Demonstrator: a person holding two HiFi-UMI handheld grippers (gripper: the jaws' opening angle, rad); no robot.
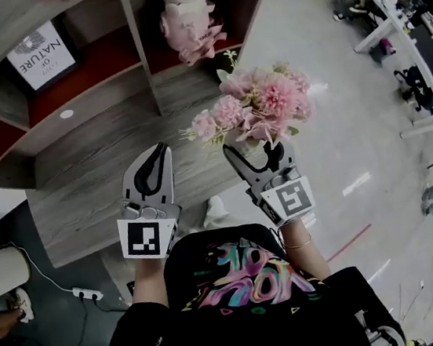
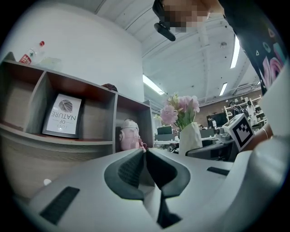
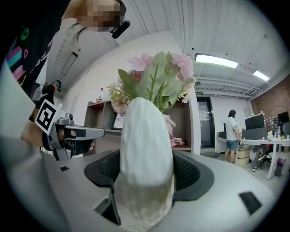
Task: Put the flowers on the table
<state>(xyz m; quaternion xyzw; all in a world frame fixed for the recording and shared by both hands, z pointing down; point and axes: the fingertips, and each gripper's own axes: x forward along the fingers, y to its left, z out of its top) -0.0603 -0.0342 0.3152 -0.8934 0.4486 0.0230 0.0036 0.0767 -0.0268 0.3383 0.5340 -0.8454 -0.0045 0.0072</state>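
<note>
- The right gripper [image 1: 247, 155] is just ahead of the person's chest. Its jaws pinch the lower body of a white vase [image 3: 146, 145], one ribbed pad on each side. The low grip keeps the vase upright and the stems clear of the jaws.
- The pink flowers [image 1: 259, 103] stand in that vase, held in the air and not yet set down. From the head view they hang about over the near edge of the tabletop [image 1: 82, 170], which suits a forward and downward placing.
- The left gripper [image 2: 145, 156] hovers just beside the right one with its jaws pressed together on nothing. It seems to be kept near as a spare support and has no load.
- The grey wooden tabletop lies below and ahead, bare where the vase would likely land.
- Behind it rises a shelf unit [image 1: 134, 29]. One cubby holds a framed "NATURE" print [image 1: 43, 55], the next a pink object [image 1: 190, 21], perhaps a soft toy; the view is too blurred to be sure.
- Far off, a person [image 3: 232, 136] stands among office desks.
</note>
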